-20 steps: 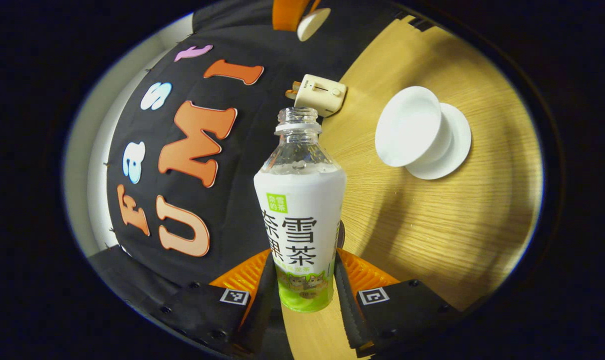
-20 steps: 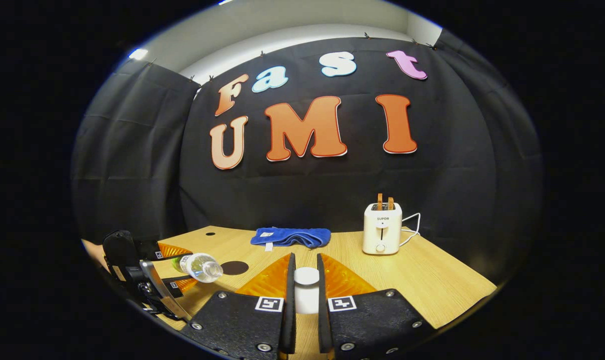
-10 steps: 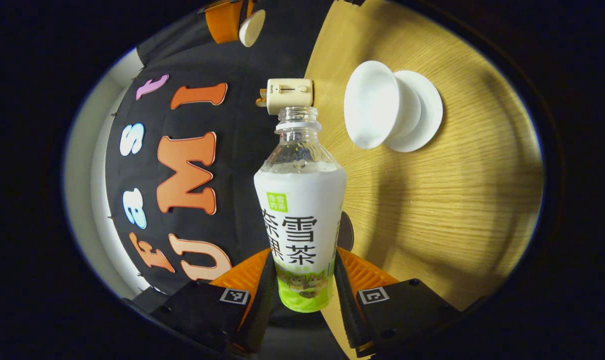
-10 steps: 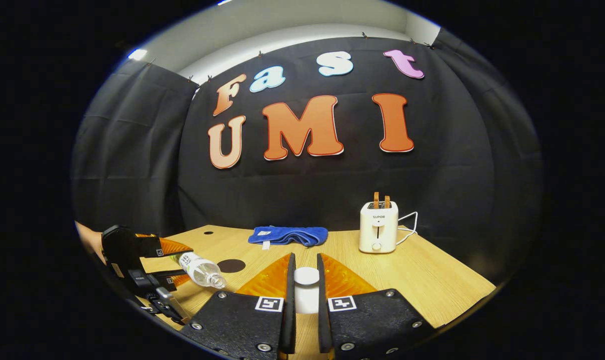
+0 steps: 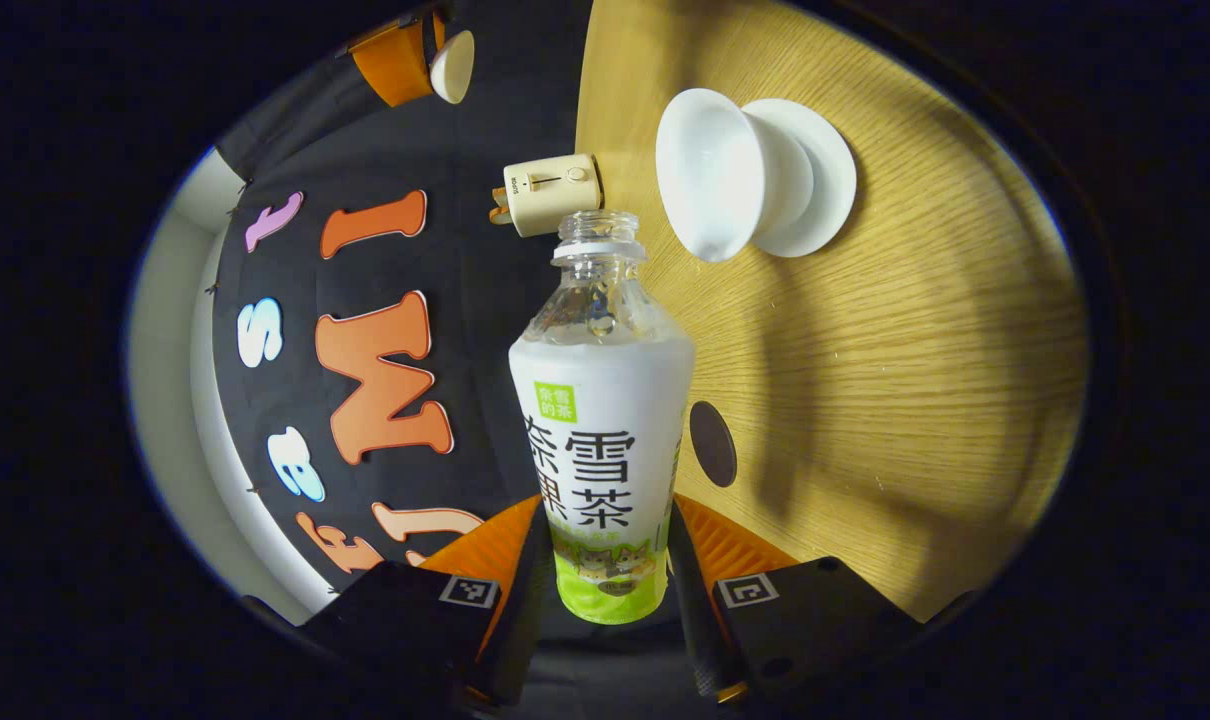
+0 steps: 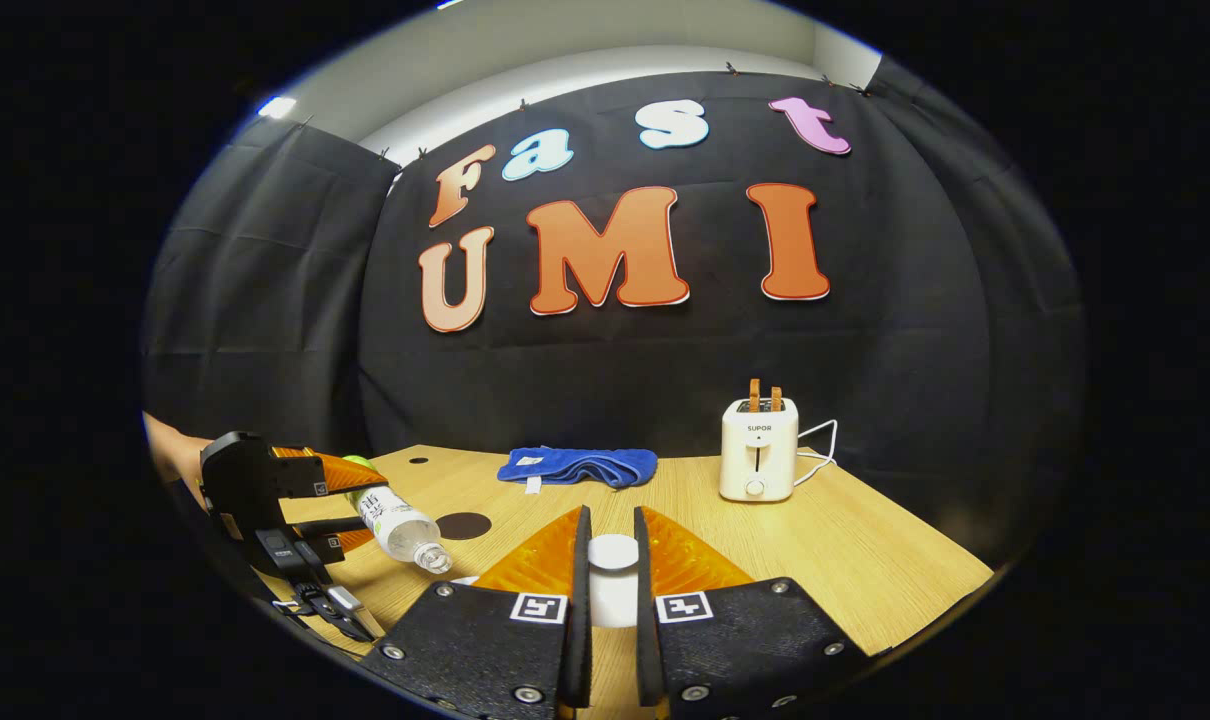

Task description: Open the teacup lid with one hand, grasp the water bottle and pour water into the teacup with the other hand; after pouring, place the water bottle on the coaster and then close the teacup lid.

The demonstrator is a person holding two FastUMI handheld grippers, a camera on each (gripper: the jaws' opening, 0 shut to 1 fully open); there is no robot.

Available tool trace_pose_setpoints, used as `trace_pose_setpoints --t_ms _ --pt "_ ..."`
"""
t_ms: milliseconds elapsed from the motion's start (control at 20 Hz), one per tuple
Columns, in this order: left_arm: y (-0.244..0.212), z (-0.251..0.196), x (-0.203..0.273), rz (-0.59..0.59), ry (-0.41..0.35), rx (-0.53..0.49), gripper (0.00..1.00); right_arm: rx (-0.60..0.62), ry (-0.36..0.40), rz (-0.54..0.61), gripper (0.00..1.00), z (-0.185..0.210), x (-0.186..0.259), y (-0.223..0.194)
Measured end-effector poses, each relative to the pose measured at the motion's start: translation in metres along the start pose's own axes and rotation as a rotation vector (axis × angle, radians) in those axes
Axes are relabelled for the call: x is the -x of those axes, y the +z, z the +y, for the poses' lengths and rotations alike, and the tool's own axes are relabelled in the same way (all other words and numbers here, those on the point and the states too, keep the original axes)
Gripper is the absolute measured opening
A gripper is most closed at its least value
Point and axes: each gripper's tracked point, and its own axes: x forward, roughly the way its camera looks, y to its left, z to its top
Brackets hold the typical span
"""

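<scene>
- Left gripper (image 5: 605, 560): fingers (image 5: 525, 590) closed part way, pressing on both sides of the water bottle (image 5: 601, 430) at its lower label; bottle sitting between them, open neck pointing away from the fingers.
- Bottle is tipping over sideways; in the right gripper view it is lying nearly level with the mouth angled down toward the bench (image 6: 845, 550), off to the left of the right gripper's fingers.
- Teacup (image 5: 727, 172) with no lid on, standing on its saucer (image 5: 825, 170), ahead and to the right of the bottle mouth, near it but apart.
- Dark round coaster (image 5: 712, 443) lying on the bench just right of the bottle body, beyond the left fingers.
- Right gripper (image 6: 613, 575): fingers narrowly apart, clamping the white teacup lid (image 6: 613, 560) between them, lifted off the cup.
- Beyond the right fingers: blue cloth (image 6: 577, 466) ahead-left, toaster (image 6: 759, 462) ahead-right, both on the bench.
- A person's hand (image 6: 170, 455) is holding the left gripper at far left.
</scene>
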Motion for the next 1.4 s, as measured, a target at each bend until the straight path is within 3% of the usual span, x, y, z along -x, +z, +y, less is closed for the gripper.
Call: trace_pose_setpoints --t_ms 1400 --pt "0.003 0.033 0.007 0.016 0.208 -0.253 0.65 0.016 0.023 0.024 0.18 0.004 -0.001 -0.01"
